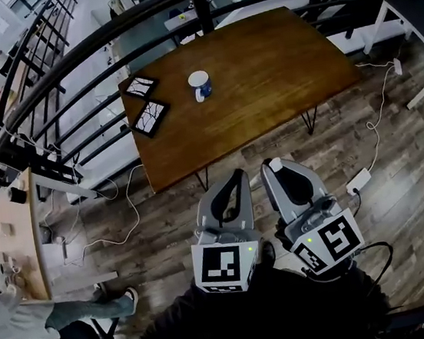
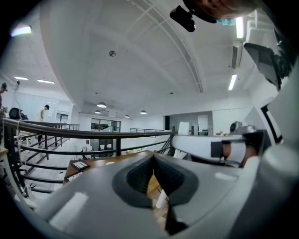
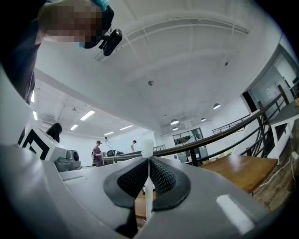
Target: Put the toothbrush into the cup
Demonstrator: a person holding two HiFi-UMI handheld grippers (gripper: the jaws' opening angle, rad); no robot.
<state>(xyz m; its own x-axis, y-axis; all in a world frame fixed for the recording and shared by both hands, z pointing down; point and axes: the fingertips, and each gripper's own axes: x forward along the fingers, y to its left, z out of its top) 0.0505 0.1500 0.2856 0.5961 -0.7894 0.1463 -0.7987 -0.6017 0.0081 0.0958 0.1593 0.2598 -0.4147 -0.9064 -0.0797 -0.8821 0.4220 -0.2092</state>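
Observation:
A white cup with blue print [image 1: 200, 85] stands upright on the brown wooden table [image 1: 277, 79], toward its far left part. Both grippers hang over the wooden floor, short of the table's near edge. My right gripper [image 1: 273, 167] [image 3: 148, 159] is shut on a thin white toothbrush [image 3: 147, 191], which runs upright between the pads; its end [image 1: 275, 165] pokes out past the tips. My left gripper [image 1: 237, 175] [image 2: 152, 158] is just left of it, jaws meeting at the tips with nothing between them. The cup is out of sight in both gripper views.
Two dark flat frames [image 1: 141, 86] [image 1: 150, 116] lie on the table's left end. A black railing [image 1: 68, 75] curves behind the table. Cables and a white power strip [image 1: 358, 181] lie on the floor at right. A person's legs [image 1: 76, 311] show at lower left.

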